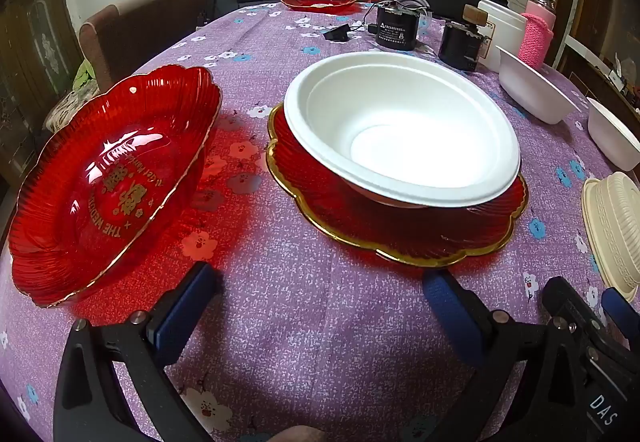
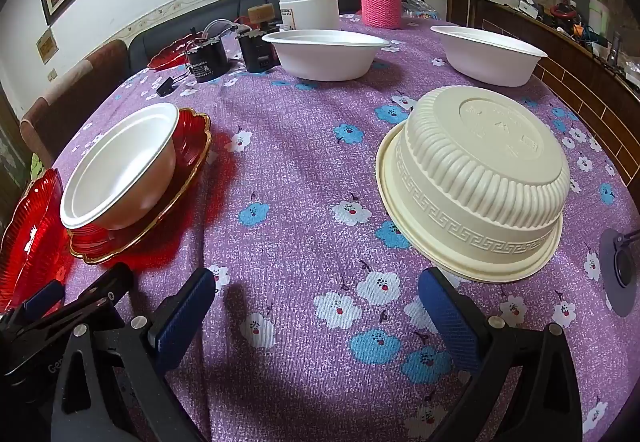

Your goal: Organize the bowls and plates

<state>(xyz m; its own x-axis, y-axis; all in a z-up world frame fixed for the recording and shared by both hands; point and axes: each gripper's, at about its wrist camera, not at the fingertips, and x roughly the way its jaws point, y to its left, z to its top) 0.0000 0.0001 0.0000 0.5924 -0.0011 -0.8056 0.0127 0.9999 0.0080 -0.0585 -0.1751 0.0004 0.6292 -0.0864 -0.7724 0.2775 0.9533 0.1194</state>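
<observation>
Two open, empty tools hover over a counter of plates and bowls.

The upturned cream bowl (image 2: 476, 186) lies just ahead-right of the right tool (image 2: 316, 318); from that bowl, the left tool (image 1: 320, 310) and the white bowl (image 1: 400, 126) on its red plate (image 1: 384, 234) sit leftward.

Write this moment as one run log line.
left gripper: open, empty | right gripper: open, empty | white bowl: on red plate

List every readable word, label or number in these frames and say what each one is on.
"THE WEDD…", rest cut off: gold print inside the red dish, beside gold characters too warped to read.
"DAS": right gripper body.
"Ge…", cut off: left gripper body.
Black motor label: too small.
Cream bowl embossing: illegible.
</observation>
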